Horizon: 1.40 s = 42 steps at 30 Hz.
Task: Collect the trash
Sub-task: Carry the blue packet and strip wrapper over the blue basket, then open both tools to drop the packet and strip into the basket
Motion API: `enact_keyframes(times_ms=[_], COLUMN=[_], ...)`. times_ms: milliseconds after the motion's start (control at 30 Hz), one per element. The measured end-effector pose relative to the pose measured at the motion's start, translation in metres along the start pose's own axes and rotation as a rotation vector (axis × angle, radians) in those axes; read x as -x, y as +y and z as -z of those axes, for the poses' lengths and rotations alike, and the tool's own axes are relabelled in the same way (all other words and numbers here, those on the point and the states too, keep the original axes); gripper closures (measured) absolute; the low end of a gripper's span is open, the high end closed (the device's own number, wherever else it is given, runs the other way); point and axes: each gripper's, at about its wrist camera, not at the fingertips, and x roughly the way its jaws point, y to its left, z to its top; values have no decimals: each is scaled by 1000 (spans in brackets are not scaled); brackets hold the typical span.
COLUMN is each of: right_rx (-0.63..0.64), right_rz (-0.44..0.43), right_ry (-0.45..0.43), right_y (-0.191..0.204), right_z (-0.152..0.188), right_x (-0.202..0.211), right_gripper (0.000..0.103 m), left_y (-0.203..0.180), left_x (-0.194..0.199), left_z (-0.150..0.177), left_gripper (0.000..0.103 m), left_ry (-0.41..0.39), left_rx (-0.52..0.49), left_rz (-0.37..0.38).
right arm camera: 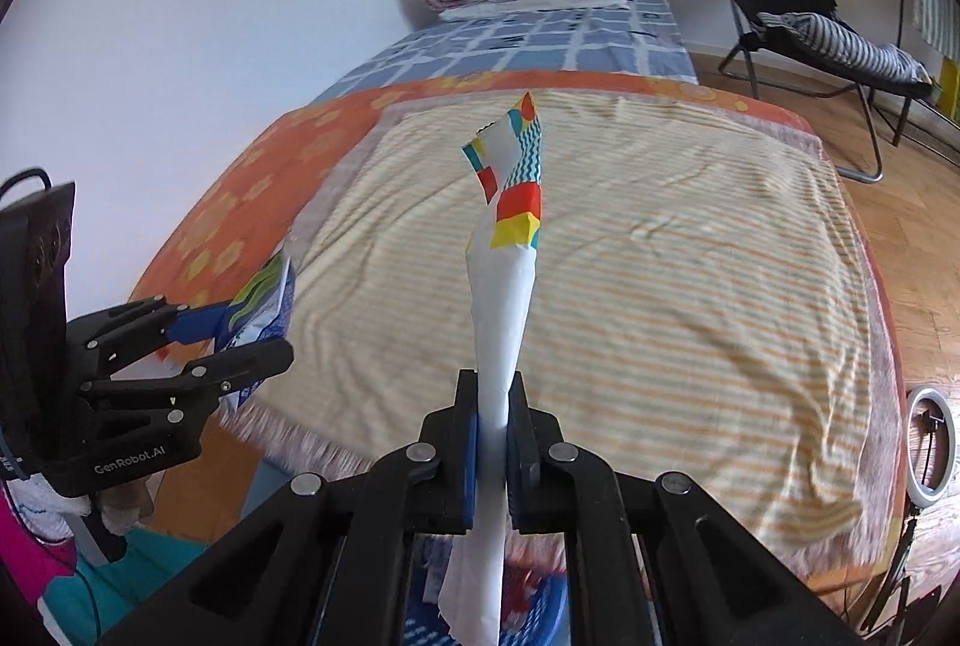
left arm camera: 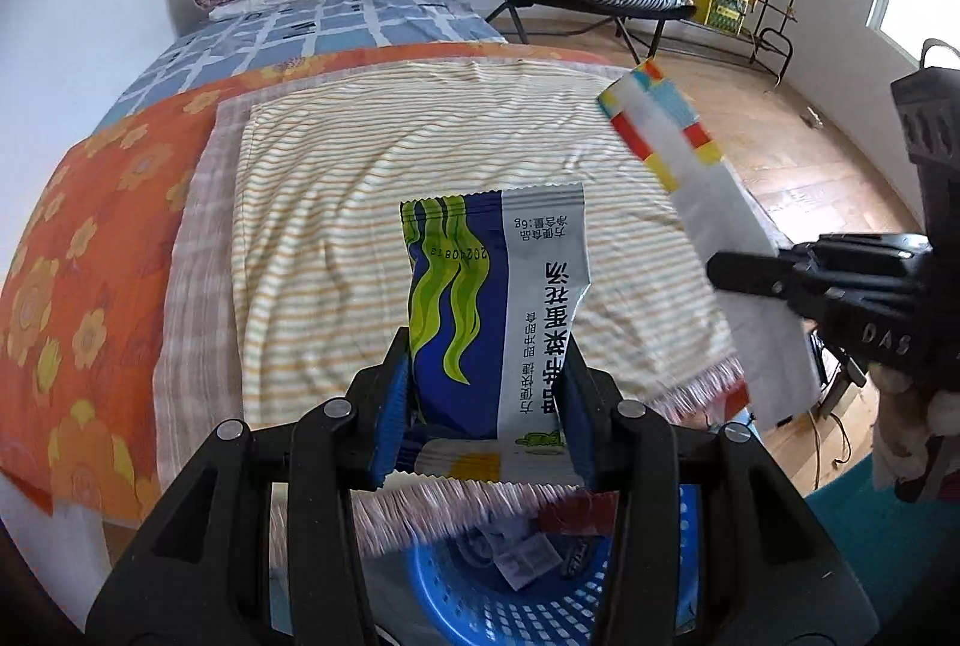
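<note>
My left gripper (left arm camera: 486, 376) has its jaws partly open and pressed on the sides of a blue and green snack packet (left arm camera: 492, 310), which stands upright between the pads. My right gripper (right arm camera: 492, 430) is almost fully closed, pinching a long white wrapper (right arm camera: 501, 298) with a coloured end that sticks up ahead of the fingers. Both pieces of trash hang above the near edge of the bed (left arm camera: 420, 153), and just below them sits the blue basket (left arm camera: 480, 604), already holding a few scraps.

The wrapper is thin and limp; I judge it could cling to a pad or drift past the rim if I release too high. The packet is puffy and could slip sideways. The fringed bedcover (right arm camera: 660, 256) hangs near the basket, so my room lies mainly downward, with open floor (left arm camera: 798, 153) to the right.
</note>
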Motion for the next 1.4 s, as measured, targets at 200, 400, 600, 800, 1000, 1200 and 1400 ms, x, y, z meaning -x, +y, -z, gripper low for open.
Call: enact_keyframes(times_ms=[200,400,600,800,1000,1200,1400], right_rx=[31,39,54,58,51,47,48], right_rz=[-11,-11,-12,-18,-7,-4,-3], right_ry=[4,-2,10,29,43,52,59], right_y=[16,21,29,36,38,40,41], right_z=[27,48,69,84,92,95,98], right_x=[9,14,12,6,0,-4,-6], right_gripper=[98,98,98,98,98,98,97], left_y=[-4,-8,-18,-26,-24,-27,-27], left_x=[10,16,17,11,7,5,3], left_z=[25,49,74,92,101,105,106], left_gripper=[58,58,58,58,58,58,58], left_ry=[0,-8,3,31,46,52,61], left_rx=[16,15,22,23,47,39,36], left_rz=[5,0,21,29,26,30,29])
